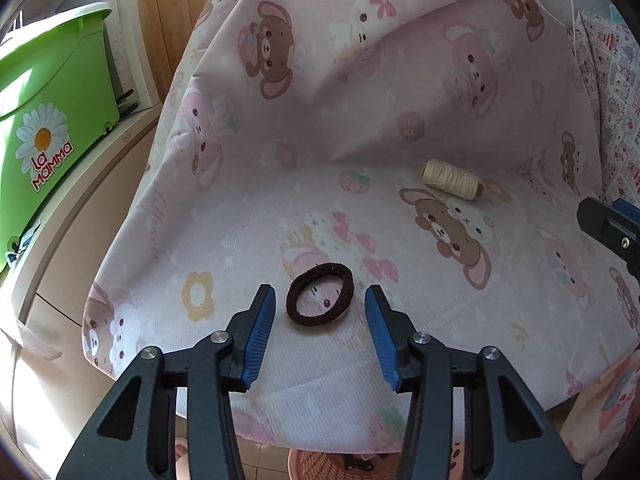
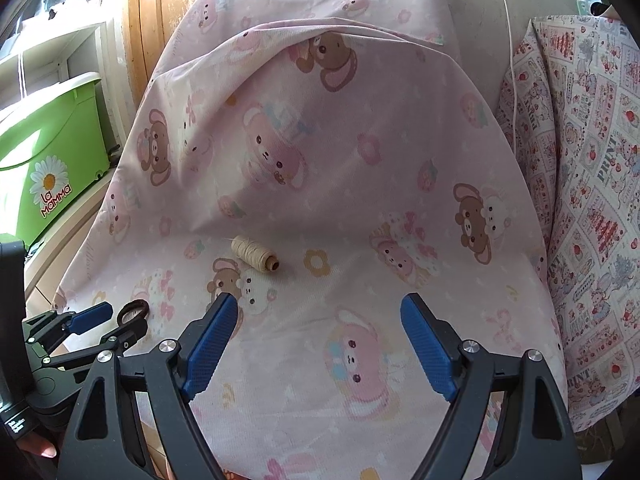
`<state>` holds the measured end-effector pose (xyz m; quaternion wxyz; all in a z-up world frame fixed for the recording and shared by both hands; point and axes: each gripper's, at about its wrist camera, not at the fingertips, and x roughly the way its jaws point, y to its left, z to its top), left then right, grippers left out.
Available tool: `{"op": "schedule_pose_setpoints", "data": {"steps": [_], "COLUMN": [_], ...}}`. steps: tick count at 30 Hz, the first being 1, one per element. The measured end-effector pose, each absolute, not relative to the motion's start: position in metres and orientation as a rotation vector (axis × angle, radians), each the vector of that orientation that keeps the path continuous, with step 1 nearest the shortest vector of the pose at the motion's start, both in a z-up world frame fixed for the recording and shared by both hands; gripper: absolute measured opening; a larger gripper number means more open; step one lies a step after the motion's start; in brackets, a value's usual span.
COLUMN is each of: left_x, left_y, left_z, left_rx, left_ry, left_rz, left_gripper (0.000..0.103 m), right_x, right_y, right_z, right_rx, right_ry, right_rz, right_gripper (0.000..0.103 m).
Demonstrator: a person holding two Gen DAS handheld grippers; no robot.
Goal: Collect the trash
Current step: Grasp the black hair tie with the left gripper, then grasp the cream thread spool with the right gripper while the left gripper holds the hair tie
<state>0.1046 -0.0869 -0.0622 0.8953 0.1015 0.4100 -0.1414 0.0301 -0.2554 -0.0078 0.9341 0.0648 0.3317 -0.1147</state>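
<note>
Brown hair tie (image 1: 319, 295) between left tongs (image 1: 320, 300).

A chair seat draped in a pink cartoon-print sheet (image 1: 248, 216) carries two things. A dark brown hair tie (image 1: 319, 295) lies flat toward the front edge, at about six o'clock in the left wrist view. A spool of cream thread (image 1: 451, 179) rests on its side at about two o'clock from the tie, well apart.
</note>
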Motion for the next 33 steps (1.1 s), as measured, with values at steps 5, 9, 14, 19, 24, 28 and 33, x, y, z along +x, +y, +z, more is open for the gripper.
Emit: {"op": "schedule_pose_setpoints", "data": {"steps": [5,9,14,19,24,28,33], "left_x": [0.104,0.104,0.102,0.091,0.092,0.095,0.096], "left_y": [-0.086,-0.081,-0.06,-0.046,-0.043,-0.041,-0.038], "left_z": [-0.064,-0.061,-0.042,-0.019,-0.018,-0.021,-0.022], "left_rx": [0.215,0.189,0.073,0.06,0.078,0.082,0.06], "left_ry": [0.836,0.839,0.811,0.724,0.721,0.727,0.739], "left_rz": [-0.272,-0.275,-0.271,-0.261,-0.229,-0.219,-0.219], "left_gripper": [0.024,0.004,0.004,0.004,0.004,0.004,0.004], "right_x": [0.029,0.028,0.026,0.026,0.029,0.054,0.103], "right_y": [-0.256,-0.257,-0.261,-0.261,-0.255,-0.25,-0.24], "right_z": [-0.007,-0.005,-0.002,0.0,-0.004,-0.003,-0.002], "right_rx": [0.129,0.119,0.143,0.146,0.128,0.115,-0.005], "right_ry": [0.677,0.672,0.669,0.668,0.71,0.759,0.809], "right_rz": [-0.235,-0.24,-0.241,-0.232,-0.214,-0.142,-0.05], "right_gripper": [0.085,0.085,0.085,0.085,0.085,0.085,0.085]}}
